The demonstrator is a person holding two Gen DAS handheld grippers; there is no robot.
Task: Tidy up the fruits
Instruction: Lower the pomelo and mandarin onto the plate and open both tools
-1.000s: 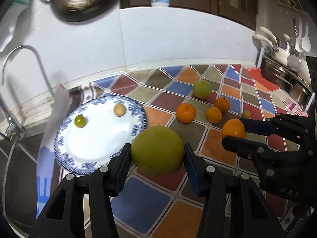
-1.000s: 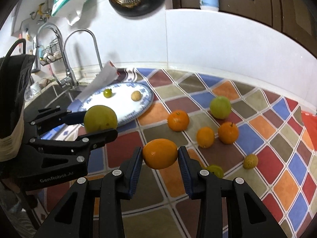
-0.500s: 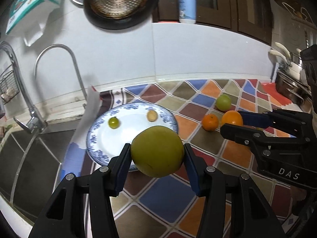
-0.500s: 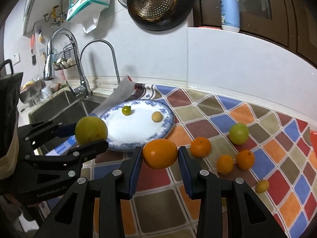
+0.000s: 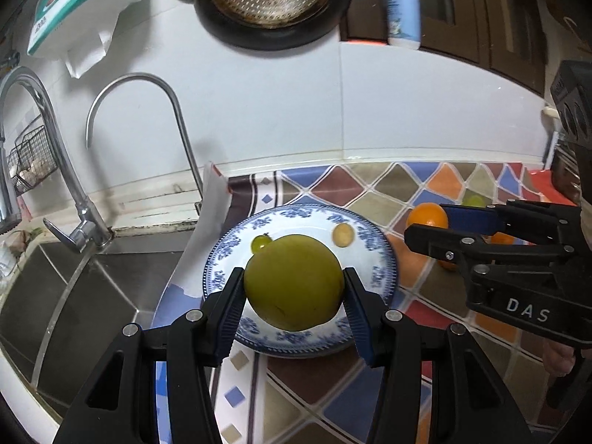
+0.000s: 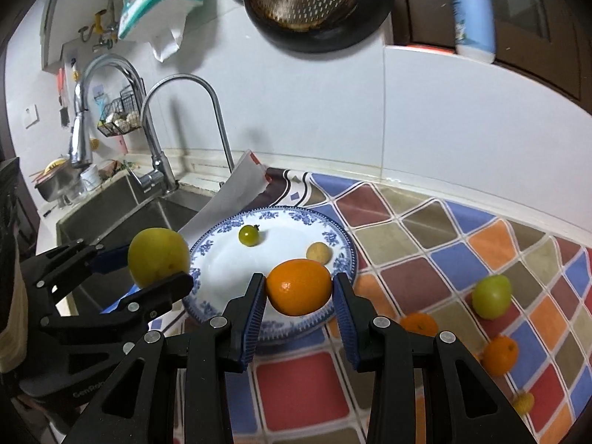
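The left gripper is clamped on a large round yellow-green fruit, its blue pads pressed to both sides. From its own camera the fruit hangs in front of the near half of the round white plate with a blue floral rim, though how high above it is hard to judge through the fisheye.

The right gripper holds a smooth orange citrus fruit the same way, over the plate's near rim. The plate lies ahead of and below both grippers.

A small green tomato-like fruit and a small tan round fruit sit towards the plate's far side, leaving the near centre bare, the likeliest landing spot. The left gripper looks nearer to it. More fruit waits on the chequered cloth.
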